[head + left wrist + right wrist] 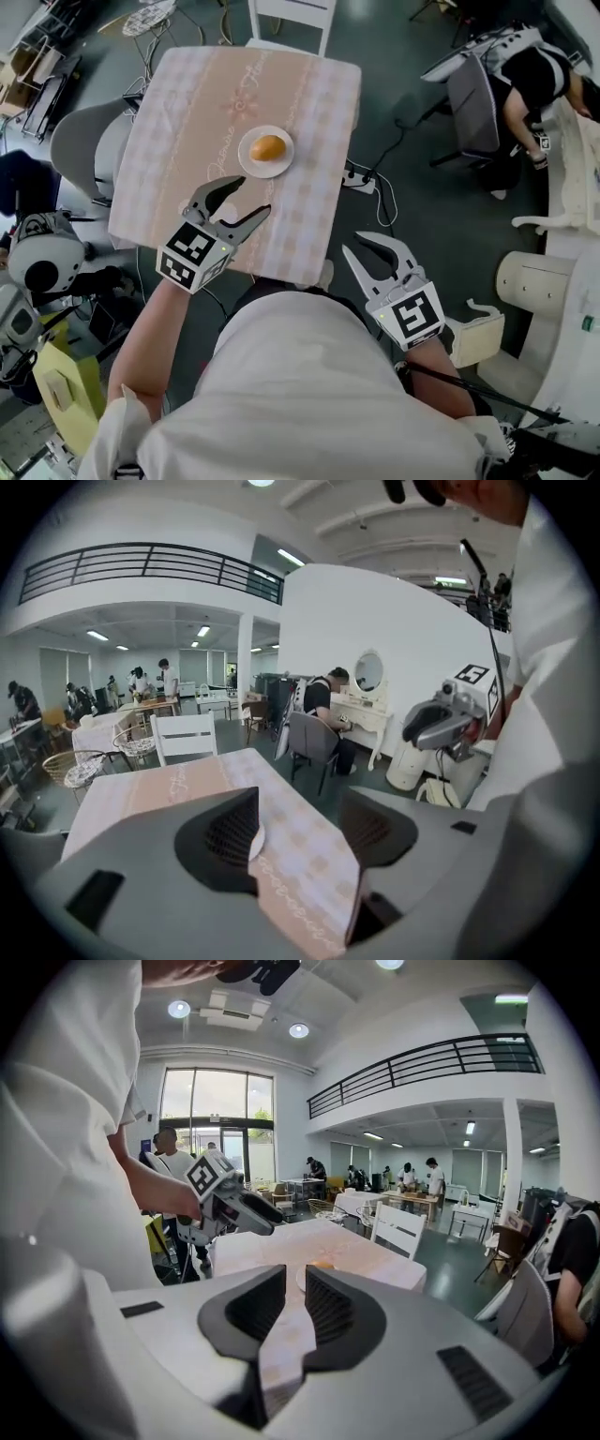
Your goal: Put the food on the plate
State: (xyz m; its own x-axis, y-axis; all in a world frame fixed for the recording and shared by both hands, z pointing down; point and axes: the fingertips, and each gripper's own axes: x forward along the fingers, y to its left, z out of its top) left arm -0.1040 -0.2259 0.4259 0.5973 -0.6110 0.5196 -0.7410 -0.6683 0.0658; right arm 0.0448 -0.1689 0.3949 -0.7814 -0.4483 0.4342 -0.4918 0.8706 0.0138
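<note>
peach-and-white checked cloth (187, 122) covers the square table, and a line of looping script runs down its plain middle band (too curly and small to read). near the middle of the cloth sits a white plate (247, 164). the food (268, 147), a rounded orange-yellow piece, lies on it, already in place. the left gripper (253, 194) hangs over the table's near edge, just short of the plate. its jaws are spread wide with only the cloth showing between them, and it holds nothing. the right gripper (353, 243) is off the table, beside its near right corner and above the dark floor, well apart from the plate. its own view shows the two ribbed pads drawn to a narrow slit, not touching, with nothing caught in it. each gripper carries a cube with a black-and-white square marker (192, 251), a pattern rather than letters. a white chair (291, 17) stands at the table's far side.
</note>
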